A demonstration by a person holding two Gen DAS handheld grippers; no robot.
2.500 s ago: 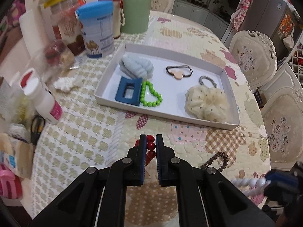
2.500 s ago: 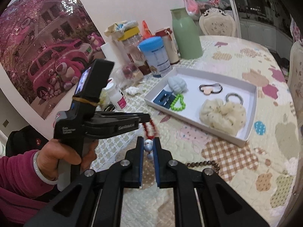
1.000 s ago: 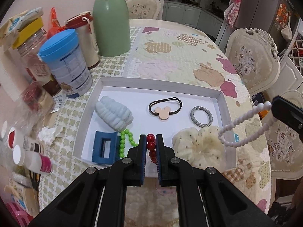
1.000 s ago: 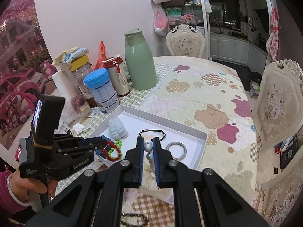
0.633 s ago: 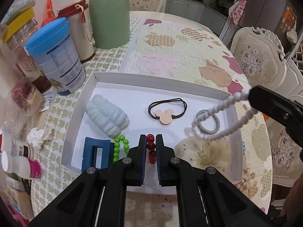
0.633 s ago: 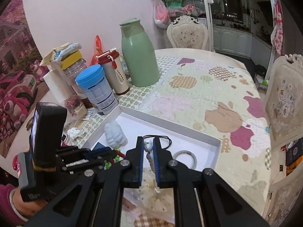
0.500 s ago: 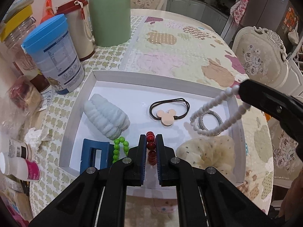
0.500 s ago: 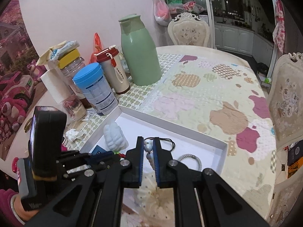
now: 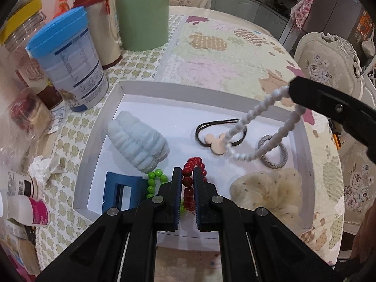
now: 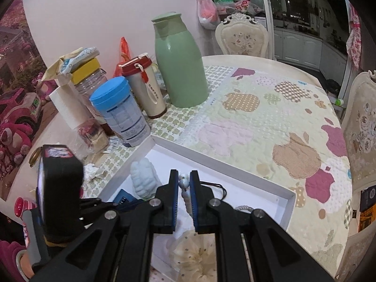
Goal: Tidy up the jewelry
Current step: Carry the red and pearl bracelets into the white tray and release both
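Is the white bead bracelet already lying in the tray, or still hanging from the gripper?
Still hanging. The white bead bracelet dangles as a loop from the shut right gripper above the white tray; whether its lowest beads touch anything cannot be told.

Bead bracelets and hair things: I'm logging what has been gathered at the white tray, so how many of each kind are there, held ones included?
Bead bracelets: 3 (red, white, green)
Hair ties: 2 (one with a mouse-shaped charm, grey)
Scrunchies: 2 (pale blue, cream)
Hair clips: 1 (blue)
Total: 8
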